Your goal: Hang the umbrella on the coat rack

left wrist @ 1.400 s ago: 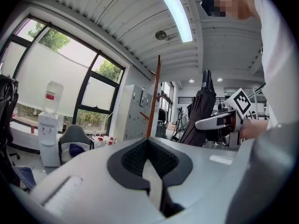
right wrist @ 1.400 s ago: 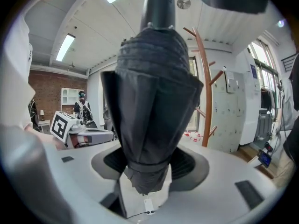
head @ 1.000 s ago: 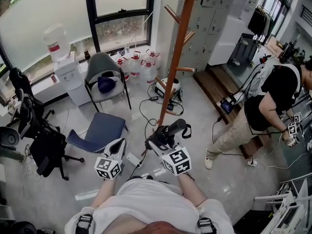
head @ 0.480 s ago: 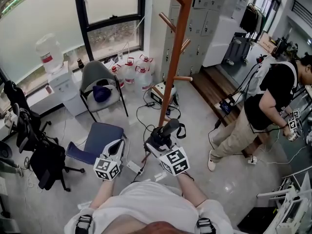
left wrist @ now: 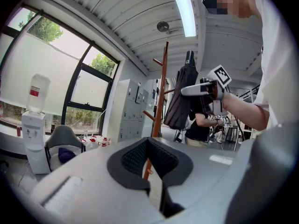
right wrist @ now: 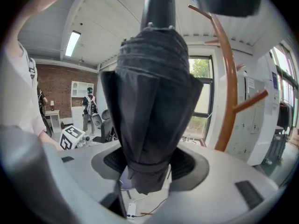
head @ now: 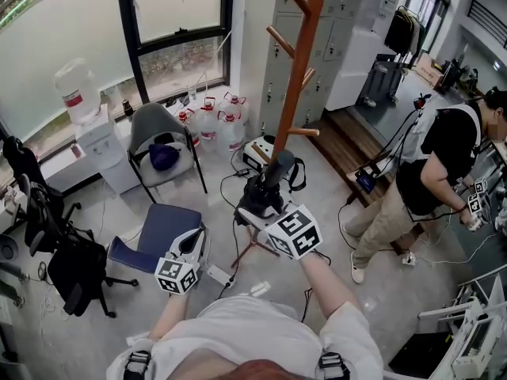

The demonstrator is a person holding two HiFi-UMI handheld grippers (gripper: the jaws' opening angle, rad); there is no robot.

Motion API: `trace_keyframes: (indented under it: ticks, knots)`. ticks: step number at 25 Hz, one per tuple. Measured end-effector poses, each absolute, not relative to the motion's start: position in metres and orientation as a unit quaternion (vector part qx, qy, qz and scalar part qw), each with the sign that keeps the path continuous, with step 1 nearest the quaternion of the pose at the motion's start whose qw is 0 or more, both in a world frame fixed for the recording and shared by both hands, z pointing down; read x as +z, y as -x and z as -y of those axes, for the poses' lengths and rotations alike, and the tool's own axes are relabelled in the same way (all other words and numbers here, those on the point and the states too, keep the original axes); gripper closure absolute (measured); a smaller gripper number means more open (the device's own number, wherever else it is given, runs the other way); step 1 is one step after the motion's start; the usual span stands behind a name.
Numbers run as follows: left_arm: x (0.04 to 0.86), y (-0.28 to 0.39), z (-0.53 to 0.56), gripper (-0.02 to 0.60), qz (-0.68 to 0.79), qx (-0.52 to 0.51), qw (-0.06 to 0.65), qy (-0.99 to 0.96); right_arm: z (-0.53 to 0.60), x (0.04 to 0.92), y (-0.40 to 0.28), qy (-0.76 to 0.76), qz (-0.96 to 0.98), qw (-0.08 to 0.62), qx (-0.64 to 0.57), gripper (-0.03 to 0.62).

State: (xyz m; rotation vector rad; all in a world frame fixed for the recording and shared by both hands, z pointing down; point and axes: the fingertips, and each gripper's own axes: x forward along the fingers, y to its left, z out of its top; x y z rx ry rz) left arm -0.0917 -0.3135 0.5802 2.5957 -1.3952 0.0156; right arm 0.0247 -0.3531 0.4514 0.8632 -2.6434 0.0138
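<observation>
My right gripper (head: 264,206) is shut on a black folded umbrella (head: 276,172), held up with its handle and strap toward the coat rack (head: 299,77), a tall orange-brown pole with angled pegs. In the right gripper view the umbrella (right wrist: 150,106) fills the space between the pads, and the coat rack (right wrist: 229,92) stands just to the right. The left gripper view shows the umbrella (left wrist: 183,101) raised beside the rack (left wrist: 161,97). My left gripper (head: 191,245) hangs lower at the left; its pads (left wrist: 135,158) meet at the tips with nothing between them.
A grey chair (head: 162,137) and a blue chair (head: 158,226) stand left of the rack's base. Water jugs (head: 215,121) and a dispenser (head: 85,121) line the window. Cables (head: 238,184) lie on the floor. A person (head: 432,169) stands at the right.
My right gripper has risen with the umbrella and come closer to the rack's pole. The left gripper has shifted only a little.
</observation>
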Motion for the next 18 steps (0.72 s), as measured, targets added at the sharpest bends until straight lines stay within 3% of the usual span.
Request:
trace_keyframes:
  ticks: [18]
  knots:
    - [0.579, 0.101, 0.312, 0.571, 0.456, 0.007, 0.100, -0.884, 0.414, 0.274, -0.009, -0.254, 0.938, 0.236, -0.014, 0.336]
